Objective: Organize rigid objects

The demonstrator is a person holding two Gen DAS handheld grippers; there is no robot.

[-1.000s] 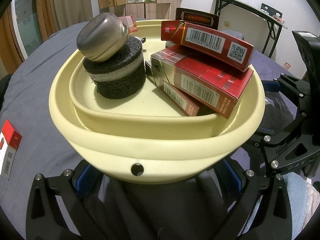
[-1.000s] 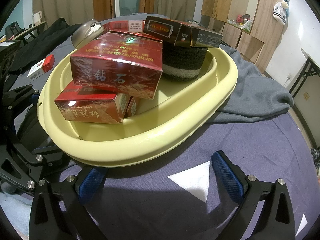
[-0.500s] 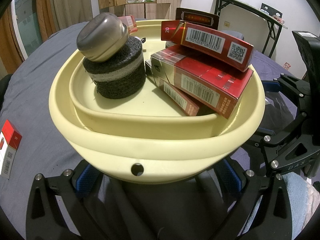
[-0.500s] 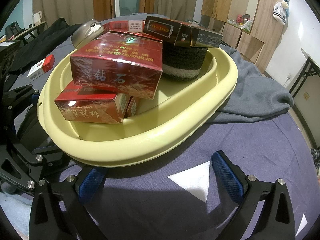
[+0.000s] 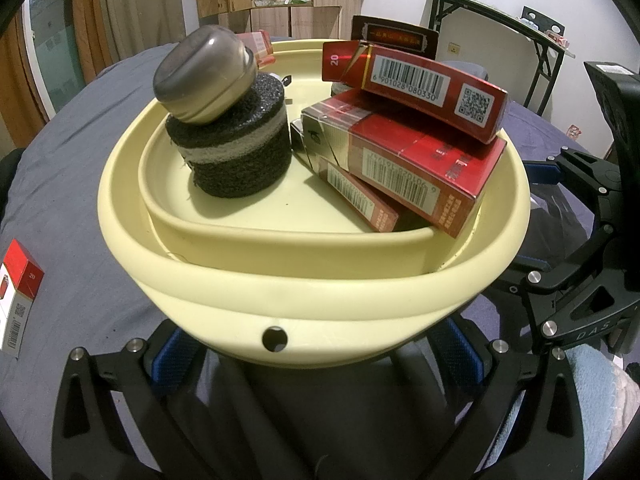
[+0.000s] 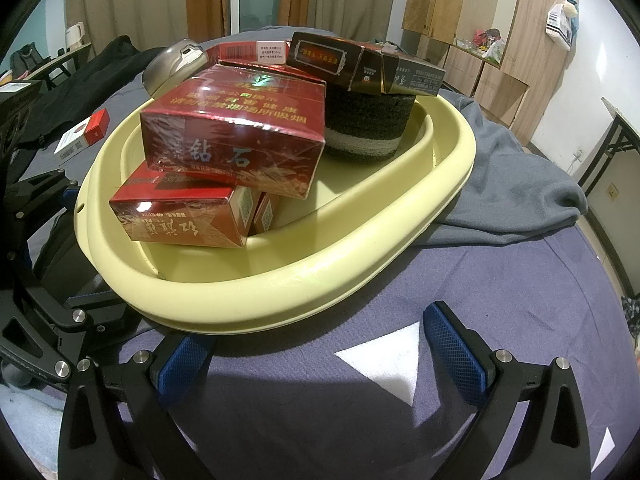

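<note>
A pale yellow basin [image 5: 320,300] [image 6: 280,292] stands on a blue-grey cloth. It holds several red cigarette boxes [image 5: 404,168] [image 6: 236,136], a black foam cylinder [image 5: 240,160] [image 6: 368,124] and a silver metal tin [image 5: 204,76] [image 6: 176,64]. A dark cigarette box [image 6: 364,66] lies on the cylinder. My left gripper [image 5: 316,350] is open, its blue pads either side of the basin's near wall. My right gripper [image 6: 320,354] is open, its left pad under the basin's rim, its right pad over the cloth.
A red and white cigarette box [image 5: 18,296] [image 6: 82,134] lies on the cloth outside the basin. A grey garment [image 6: 512,184] is bunched behind the basin. Wooden cabinets [image 6: 460,12] and a folding table [image 5: 492,20] stand in the background.
</note>
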